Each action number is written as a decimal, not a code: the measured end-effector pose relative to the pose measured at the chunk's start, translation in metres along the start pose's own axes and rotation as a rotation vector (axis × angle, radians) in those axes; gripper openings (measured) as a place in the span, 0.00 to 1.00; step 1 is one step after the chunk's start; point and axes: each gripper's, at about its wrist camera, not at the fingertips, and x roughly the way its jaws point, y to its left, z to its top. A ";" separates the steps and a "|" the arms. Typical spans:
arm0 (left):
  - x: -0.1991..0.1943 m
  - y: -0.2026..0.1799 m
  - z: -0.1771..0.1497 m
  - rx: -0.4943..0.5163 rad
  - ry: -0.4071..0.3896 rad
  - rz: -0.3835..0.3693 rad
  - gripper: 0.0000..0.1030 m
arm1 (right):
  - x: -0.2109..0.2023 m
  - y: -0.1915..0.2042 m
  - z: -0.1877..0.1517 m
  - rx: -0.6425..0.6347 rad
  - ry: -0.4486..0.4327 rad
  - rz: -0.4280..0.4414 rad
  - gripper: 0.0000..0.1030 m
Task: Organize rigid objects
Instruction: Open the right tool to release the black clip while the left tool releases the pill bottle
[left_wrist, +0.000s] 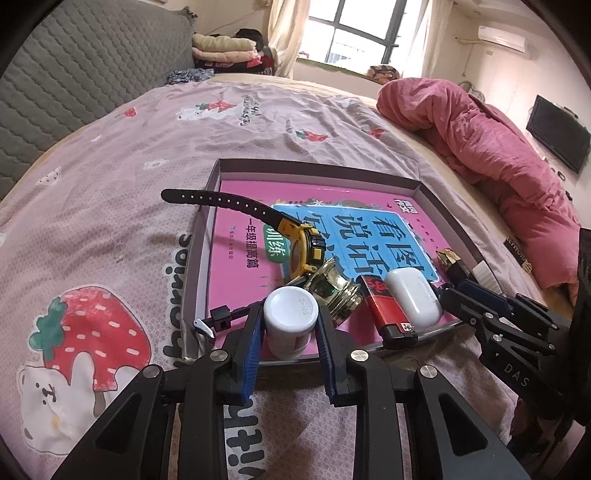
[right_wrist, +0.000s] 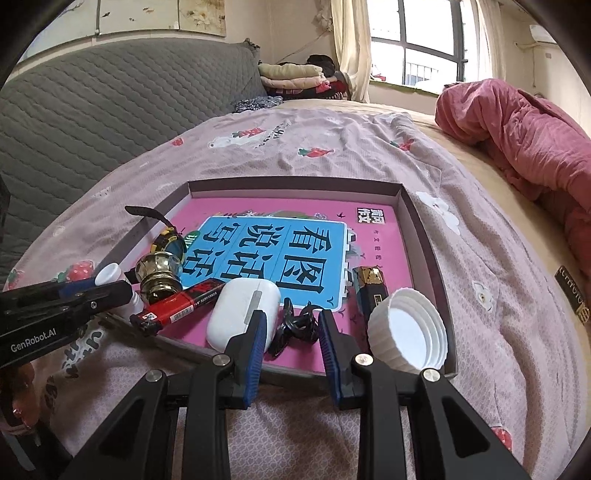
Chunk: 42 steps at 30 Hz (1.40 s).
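**Both grippers at the near edge of the tray**

I had the left gripper (left_wrist: 290, 325) closed on the small white bottle (left_wrist: 290, 317), its blue pads pressed against both sides just under the cap. The bottle stood upright at the tray's near rim, so I judged the grip was set low and square to lift it without tipping.

My right gripper (right_wrist: 291, 332) was partly open, its fingers straddling the black hair clip (right_wrist: 295, 326) without visibly touching it. The clip was glossy, curled and small, lying directly ahead between the pads.

Everything sat in a shallow cardboard tray (right_wrist: 408, 206) on the bed, on a pink and blue book cover. Left of the right gripper lay the white earbud case (right_wrist: 240, 310), touching the left finger, then the red lighter (right_wrist: 177, 306) and the brass knob (right_wrist: 157, 273). To its right stood a ribbed white lid (right_wrist: 408, 328), open side facing me. The yellow watch (left_wrist: 304, 245) lay beyond the bottle, strap overhanging the rim.
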 end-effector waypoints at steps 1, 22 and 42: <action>0.000 0.000 0.000 0.000 0.000 -0.001 0.27 | 0.000 0.000 0.000 0.001 -0.002 0.000 0.29; -0.006 0.000 -0.001 -0.015 0.000 -0.005 0.27 | -0.040 0.003 -0.016 -0.018 -0.078 0.032 0.29; -0.047 -0.002 -0.010 -0.010 -0.034 0.002 0.57 | -0.081 0.003 -0.020 -0.001 -0.117 -0.069 0.41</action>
